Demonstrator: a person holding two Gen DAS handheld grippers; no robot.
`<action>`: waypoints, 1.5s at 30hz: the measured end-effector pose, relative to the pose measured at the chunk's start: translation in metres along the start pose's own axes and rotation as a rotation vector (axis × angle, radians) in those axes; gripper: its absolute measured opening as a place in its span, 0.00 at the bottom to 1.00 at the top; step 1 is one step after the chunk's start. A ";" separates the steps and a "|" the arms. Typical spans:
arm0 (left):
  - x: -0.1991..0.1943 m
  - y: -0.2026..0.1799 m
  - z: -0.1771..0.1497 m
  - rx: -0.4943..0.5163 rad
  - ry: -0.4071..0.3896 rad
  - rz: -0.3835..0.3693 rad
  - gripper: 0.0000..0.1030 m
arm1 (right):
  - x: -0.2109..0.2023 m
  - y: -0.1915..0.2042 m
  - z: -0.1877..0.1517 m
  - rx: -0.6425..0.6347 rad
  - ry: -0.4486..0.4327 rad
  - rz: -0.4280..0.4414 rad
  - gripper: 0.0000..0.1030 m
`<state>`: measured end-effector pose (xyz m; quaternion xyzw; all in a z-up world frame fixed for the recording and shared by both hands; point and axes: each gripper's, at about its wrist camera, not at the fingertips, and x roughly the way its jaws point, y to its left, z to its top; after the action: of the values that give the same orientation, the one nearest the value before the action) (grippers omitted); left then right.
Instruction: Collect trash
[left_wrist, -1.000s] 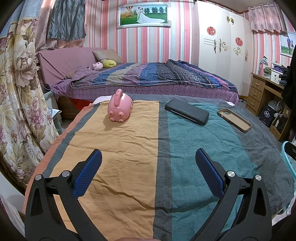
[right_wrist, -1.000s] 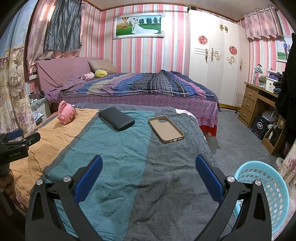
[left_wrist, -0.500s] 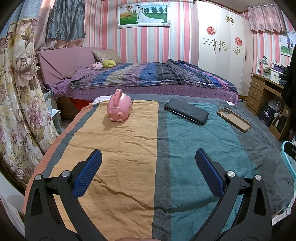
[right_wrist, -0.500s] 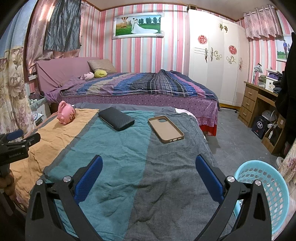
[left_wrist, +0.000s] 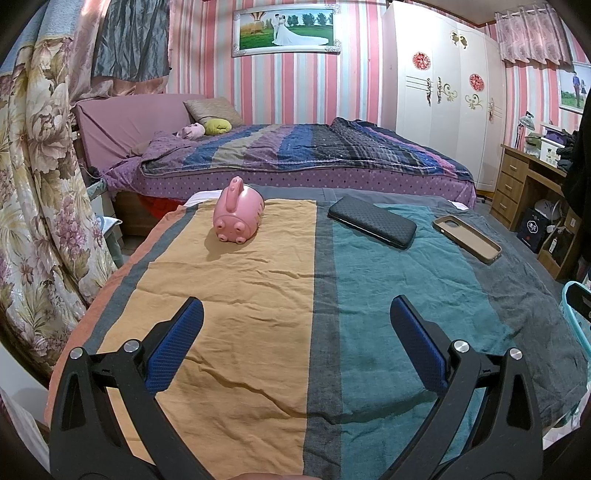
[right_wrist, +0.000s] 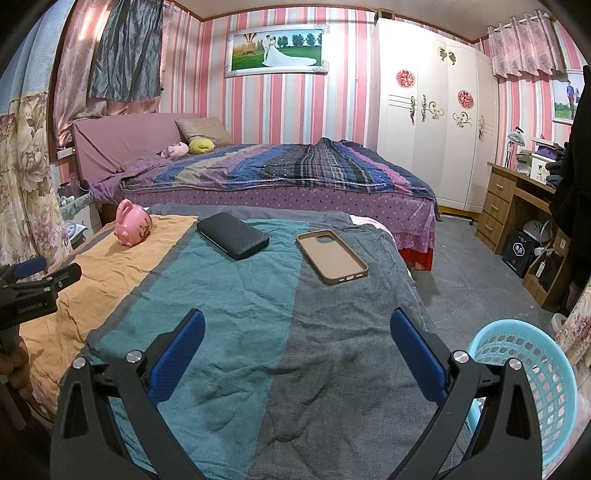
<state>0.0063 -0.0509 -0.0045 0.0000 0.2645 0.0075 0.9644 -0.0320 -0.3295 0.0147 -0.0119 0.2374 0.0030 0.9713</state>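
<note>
Blue-padded and spread wide, the left gripper (left_wrist: 295, 321) hung empty above the orange band of the striped cloth (left_wrist: 236, 295) that covered the table, its two fingers clear of the fabric. The right gripper (right_wrist: 297, 325) was likewise released, holding nothing, over the teal and grey bands of the same cloth (right_wrist: 332, 369); the left gripper (right_wrist: 40, 275) showed at the left edge of that view.

Three objects lay on the cloth, well apart from both grippers. One pink pig-shaped piggy bank (left_wrist: 239, 217) rested on its side on the orange band at the far end, its feet and snout turned toward the camera. One black textured case (left_wrist: 372, 226), flat and rectangular with a diamond-pattern surface, lay on the teal band. One tan phone case (left_wrist: 467, 239) lay hollow side up on the grey band, its camera cutout at the far end; from the right wrist it sat just beyond the gripper's reach line (right_wrist: 331, 256).

One light blue plastic basket (right_wrist: 524, 384) with a perforated wall stood on the floor beside the table's right edge.

One bed (right_wrist: 277, 173) with a striped blanket stood behind the table.
</note>
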 end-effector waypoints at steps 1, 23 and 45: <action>0.000 -0.001 0.000 0.000 0.000 0.000 0.95 | 0.000 0.000 0.000 0.000 0.000 0.001 0.95; 0.000 -0.001 0.000 -0.001 0.002 -0.001 0.95 | 0.000 -0.001 0.000 -0.004 0.000 0.002 0.95; -0.001 0.002 0.001 0.004 0.003 0.006 0.95 | -0.001 -0.001 -0.001 -0.013 0.004 0.004 0.95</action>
<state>0.0054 -0.0494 -0.0032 0.0026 0.2662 0.0099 0.9639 -0.0332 -0.3305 0.0147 -0.0180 0.2391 0.0063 0.9708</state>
